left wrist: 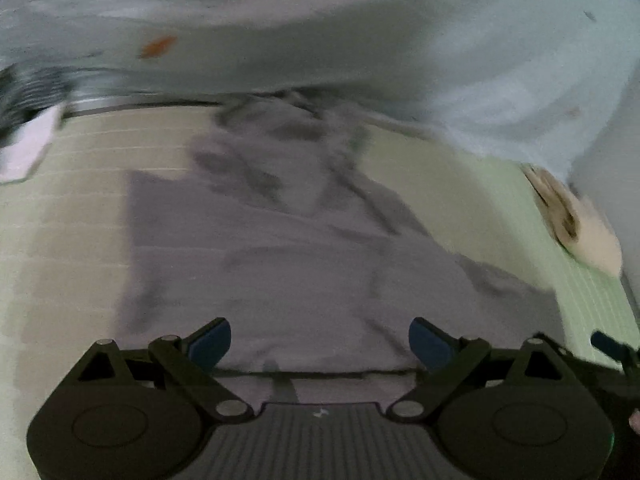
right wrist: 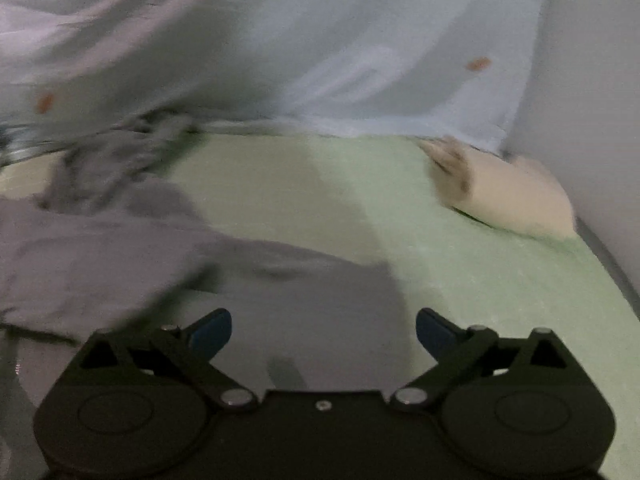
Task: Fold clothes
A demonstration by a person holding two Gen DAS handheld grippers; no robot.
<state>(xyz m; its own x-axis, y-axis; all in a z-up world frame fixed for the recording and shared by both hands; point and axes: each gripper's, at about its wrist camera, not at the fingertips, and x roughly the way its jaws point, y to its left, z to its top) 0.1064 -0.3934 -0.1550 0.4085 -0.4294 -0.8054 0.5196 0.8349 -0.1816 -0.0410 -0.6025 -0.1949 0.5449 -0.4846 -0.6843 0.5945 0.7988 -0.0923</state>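
Left gripper (left wrist: 320, 340): jaws spread above grey garment (left wrist: 288, 264) | right gripper (right wrist: 324, 334): jaws spread, empty | green mat (right wrist: 460, 272) beneath

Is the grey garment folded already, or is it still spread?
Mostly spread: the grey garment lies flat on the green surface, far end bunched.

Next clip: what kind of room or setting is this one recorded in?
Probably a bedroom, on a bed. A grey garment lies spread on a pale green mat, with a light blue sheet bunched behind and a cream pillow-like bundle beside a wall. Frames are blurred.
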